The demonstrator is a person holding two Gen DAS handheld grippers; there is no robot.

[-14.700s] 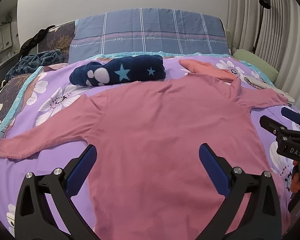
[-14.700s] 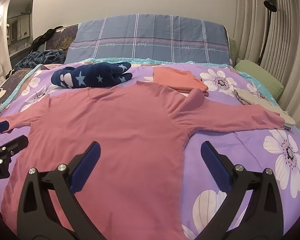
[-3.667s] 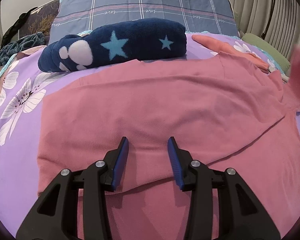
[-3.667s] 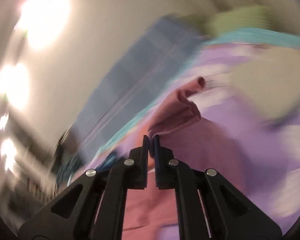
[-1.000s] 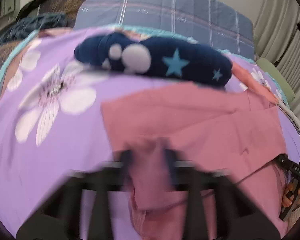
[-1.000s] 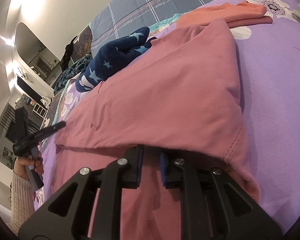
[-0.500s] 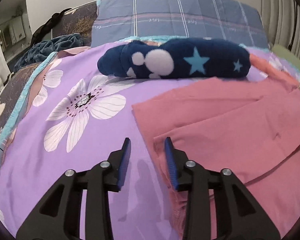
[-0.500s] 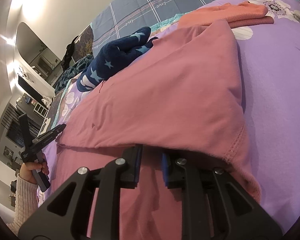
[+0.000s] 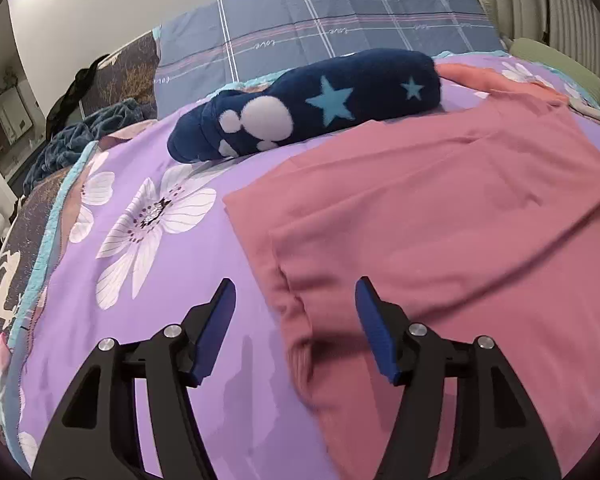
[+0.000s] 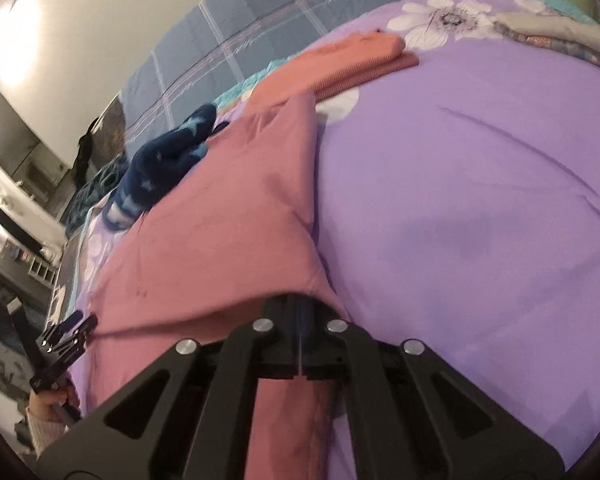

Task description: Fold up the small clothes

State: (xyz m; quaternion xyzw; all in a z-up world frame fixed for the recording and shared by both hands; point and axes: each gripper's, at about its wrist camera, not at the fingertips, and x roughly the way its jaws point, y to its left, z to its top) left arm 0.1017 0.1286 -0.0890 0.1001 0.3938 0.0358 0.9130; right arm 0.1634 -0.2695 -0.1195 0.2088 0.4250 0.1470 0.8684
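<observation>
Looking down my left gripper [image 9: 296,320], I see its blue pads spread apart; they have just been opening, and the left edge of the pink shirt [image 9: 440,216] lies loose between them, pressed by neither pad. That nearest bit of cloth is blurred. The shirt lies on the bed [image 9: 148,320], on a purple cover with white flowers, its sleeves folded in over the body so the left side makes a straight edge. Behind it, touching its far edge, lies a navy roll [image 9: 320,108] with pale stars and white blobs, and past that a grey-blue checked pillow [image 9: 340,28].

My right gripper [image 10: 300,340] has just been closing and is now fully closed, pads together with only a thin line between them. It sits at the shirt's [image 10: 220,224] right edge, where a fold of pink cloth drapes over the fingertips; whether cloth is pinched I cannot tell. Bare purple cover spreads to its right. An orange folded garment [image 10: 340,60] rests beyond the shirt. Far left in that view, my left hand [image 10: 50,404] holds the other gripper.
</observation>
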